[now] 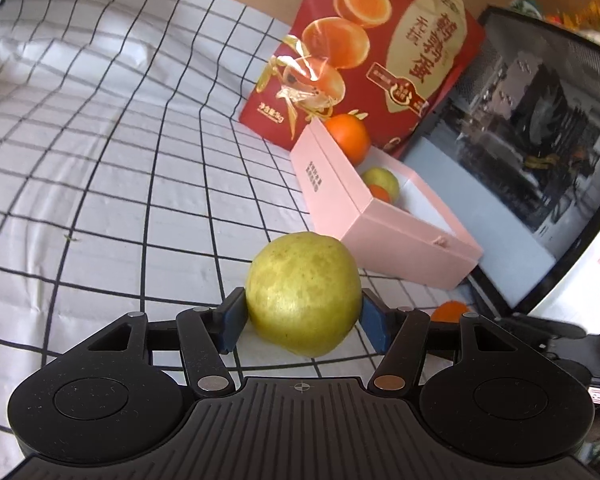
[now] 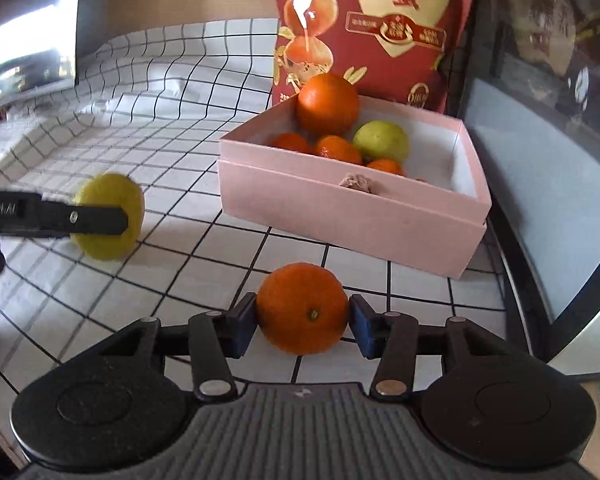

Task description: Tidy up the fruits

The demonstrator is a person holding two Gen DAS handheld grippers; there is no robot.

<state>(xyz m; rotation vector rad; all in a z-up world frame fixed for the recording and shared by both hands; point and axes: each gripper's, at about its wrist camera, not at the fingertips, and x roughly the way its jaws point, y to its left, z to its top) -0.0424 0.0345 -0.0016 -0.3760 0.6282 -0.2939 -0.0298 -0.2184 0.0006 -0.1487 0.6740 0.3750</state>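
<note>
While the left tongs point(image 1: 302, 320) grip a yellow-green round guava point(image 1: 303, 294) over the checked-cloth surface point(image 1: 100, 160), the right tongs point(image 2: 302, 320) clamp an orange mandarin point(image 2: 302, 308); an open pink cardboard box point(image 2: 340, 208) of fruit sits just ahead, red printed bag point(image 2: 360, 20) behind.

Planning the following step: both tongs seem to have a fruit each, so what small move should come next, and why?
Probably lift the right tongs with the orange and carry it over the pink box rim. The box lies just ahead with bare floor on its right side, while the left tongs grip the green fruit farther away.
</note>
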